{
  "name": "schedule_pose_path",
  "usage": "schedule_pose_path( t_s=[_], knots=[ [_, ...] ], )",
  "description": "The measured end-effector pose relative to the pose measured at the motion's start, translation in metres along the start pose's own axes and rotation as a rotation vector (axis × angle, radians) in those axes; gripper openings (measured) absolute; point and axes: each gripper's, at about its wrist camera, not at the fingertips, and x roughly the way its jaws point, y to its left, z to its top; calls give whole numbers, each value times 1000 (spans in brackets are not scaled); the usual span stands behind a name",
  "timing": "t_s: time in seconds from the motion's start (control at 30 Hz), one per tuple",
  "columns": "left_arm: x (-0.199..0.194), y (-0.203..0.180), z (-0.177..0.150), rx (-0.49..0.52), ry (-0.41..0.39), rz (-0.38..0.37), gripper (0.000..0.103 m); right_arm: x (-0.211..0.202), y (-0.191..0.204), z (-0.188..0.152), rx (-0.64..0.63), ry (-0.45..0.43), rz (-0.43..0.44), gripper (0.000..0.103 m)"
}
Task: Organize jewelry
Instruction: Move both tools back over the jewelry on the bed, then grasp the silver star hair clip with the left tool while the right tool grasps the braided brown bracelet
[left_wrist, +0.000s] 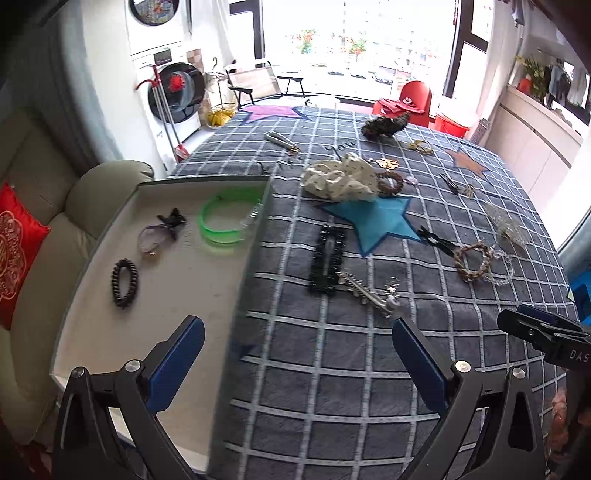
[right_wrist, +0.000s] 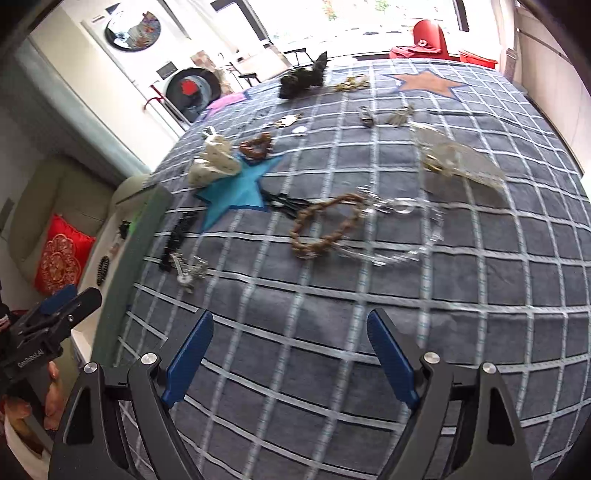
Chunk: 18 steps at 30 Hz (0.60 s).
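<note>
A shallow grey-walled tray (left_wrist: 207, 291) at the table's left holds a green bangle (left_wrist: 225, 221), a black coil hair tie (left_wrist: 124, 283) and a purple tie with a black bow (left_wrist: 162, 230). On the checked cloth lie a black rectangular clip (left_wrist: 328, 260), a silver hair clip (left_wrist: 373, 293), a brown braided bracelet (right_wrist: 325, 227), a clear bead bracelet (right_wrist: 402, 229) and a white scrunchie (left_wrist: 341, 177). My left gripper (left_wrist: 297, 354) is open and empty over the tray's right wall. My right gripper (right_wrist: 290, 354) is open and empty above bare cloth, short of the brown bracelet.
Farther back lie a brown bead bracelet (left_wrist: 390, 181), a dark scrunchie (left_wrist: 386, 125), gold pieces (left_wrist: 421, 146), small clips (left_wrist: 456, 184) and a clear claw clip (right_wrist: 458, 158). A sofa with a red cushion (left_wrist: 14, 251) stands left of the table.
</note>
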Motion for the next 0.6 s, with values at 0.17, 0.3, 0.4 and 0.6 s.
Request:
schedule_pose_path(
  t_s=[0.17,0.3,0.4,0.6],
  knots=[
    [20,-22,-2,7,42,-21,102,-7,-23,-2,17,-4,-47,87],
    [35,-33,-3,-10,73,-37,102,-8,-35,-2,34,1,-70,87],
    [42,-39,-3,-4,80,-36,102,-6,-41,0,41,1,-75,87],
    [45,-47,-3,18,76,-37,102,-4,-44,7,49,-13,-89,87]
  ],
)
